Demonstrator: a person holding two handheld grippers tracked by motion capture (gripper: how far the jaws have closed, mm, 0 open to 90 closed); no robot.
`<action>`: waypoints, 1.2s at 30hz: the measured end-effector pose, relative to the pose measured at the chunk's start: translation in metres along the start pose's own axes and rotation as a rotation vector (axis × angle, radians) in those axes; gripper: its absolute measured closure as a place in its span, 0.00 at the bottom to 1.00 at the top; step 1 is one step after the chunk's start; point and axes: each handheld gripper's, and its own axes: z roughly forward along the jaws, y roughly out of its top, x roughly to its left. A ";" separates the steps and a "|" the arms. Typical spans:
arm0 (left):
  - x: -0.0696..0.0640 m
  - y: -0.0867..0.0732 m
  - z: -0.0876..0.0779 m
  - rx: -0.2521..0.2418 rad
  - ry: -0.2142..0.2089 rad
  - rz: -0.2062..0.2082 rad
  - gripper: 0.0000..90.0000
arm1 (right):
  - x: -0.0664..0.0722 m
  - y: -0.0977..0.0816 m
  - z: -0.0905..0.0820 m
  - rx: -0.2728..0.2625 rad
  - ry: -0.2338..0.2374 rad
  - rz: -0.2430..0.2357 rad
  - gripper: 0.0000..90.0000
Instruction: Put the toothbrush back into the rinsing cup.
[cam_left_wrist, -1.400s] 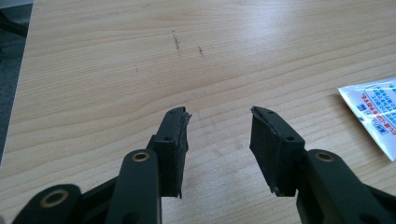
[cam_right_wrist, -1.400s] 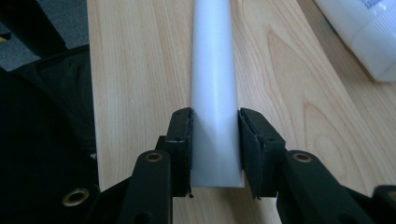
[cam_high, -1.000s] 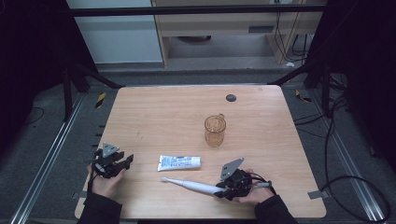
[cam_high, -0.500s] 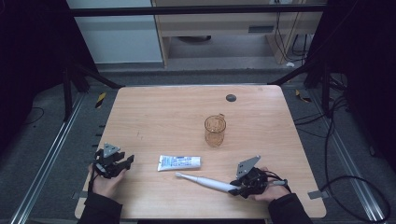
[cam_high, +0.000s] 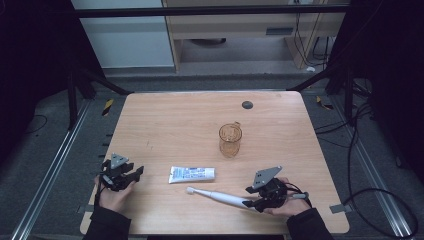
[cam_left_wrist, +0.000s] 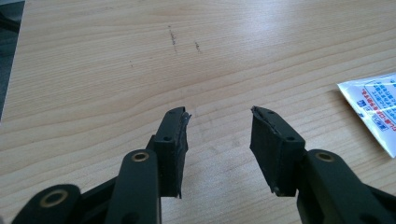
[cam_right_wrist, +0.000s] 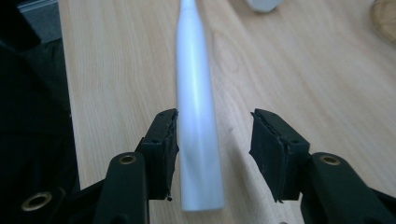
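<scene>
High view: the person is working from the near edge of the table (cam_high: 165, 120). The right gripper (cam_high: 250, 202) is lying low beside the butt end of a white electric toothbrush (cam_high: 216, 195), which is resting flat near the front edge with its bristle head pointing left, toward the toothpaste tube (cam_high: 191, 174) just beyond it. An amber glass mug (cam_high: 230, 139) is standing upright farther back, well apart from the toothbrush. The left gripper (cam_high: 134, 173) is being held idle at the left front corner, apart from every item, presumably parked so as not to interfere.

Left gripper view: the jaws of the left gripper (cam_left_wrist: 219, 126) are standing moderately wide with bare wood between them and nothing touching the pads. One end of the toothpaste tube (cam_left_wrist: 371, 107) is lying off at the right edge.

Right gripper view: the jaws of the right gripper (cam_right_wrist: 214, 128) have just been opening. The toothbrush (cam_right_wrist: 196, 116) handle is running between them, lying close against the left pad, with a clear gap to the right pad; the pads are not pressing on it, so the handle is judged to be released and supported by the table. The handle is a smooth, matte white cylinder, thick at the near end and tapering toward the neck. The straddling position is consistent with a set-down just being completed.
</scene>
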 end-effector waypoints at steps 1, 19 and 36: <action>0.000 0.000 0.000 0.000 0.000 0.000 0.61 | 0.001 0.003 -0.001 -0.008 -0.009 0.008 0.57; -0.001 -0.001 0.002 0.009 0.004 0.010 0.59 | 0.008 0.061 0.014 0.066 -0.079 0.045 0.63; -0.001 -0.001 0.003 -0.001 -0.001 0.022 0.56 | 0.015 0.089 0.037 0.157 -0.073 0.030 0.66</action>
